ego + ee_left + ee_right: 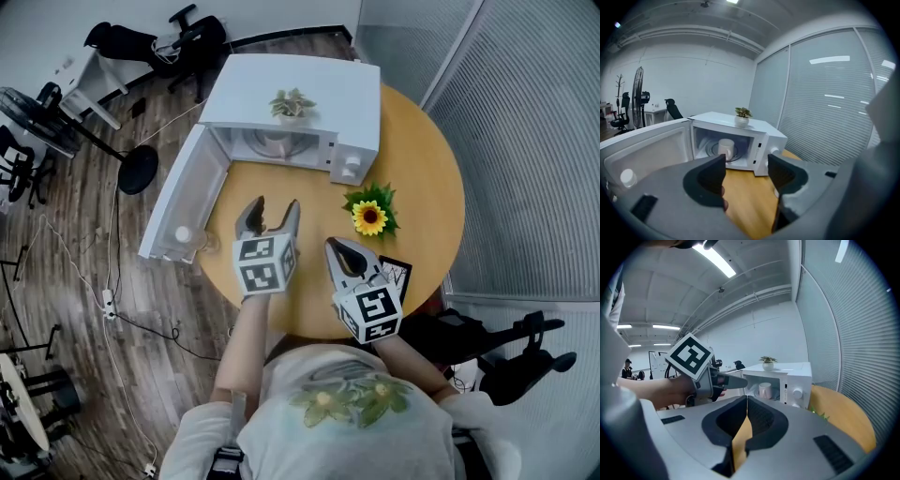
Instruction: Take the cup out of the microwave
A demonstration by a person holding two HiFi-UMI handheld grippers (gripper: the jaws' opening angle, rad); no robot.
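Observation:
The white microwave [328, 98] stands at the far side of the round wooden table [427, 192], its door [183, 192] swung open to the left. A white cup [726, 147] stands on the turntable inside; it also shows in the right gripper view as the cup [764, 390]. My left gripper [273, 212] hovers over the table in front of the open cavity, jaws open and empty, a short way from the cup. My right gripper [338, 249] is lower and to the right, jaws shut on nothing. My left gripper [736, 379] appears in the right gripper view too.
A small potted plant [292, 103] sits on top of the microwave. A sunflower [370, 217] and a black card [395, 274] lie on the table to the right. A small white round object [183, 234] rests on the door. A fan [37, 117] and chairs stand on the floor at left.

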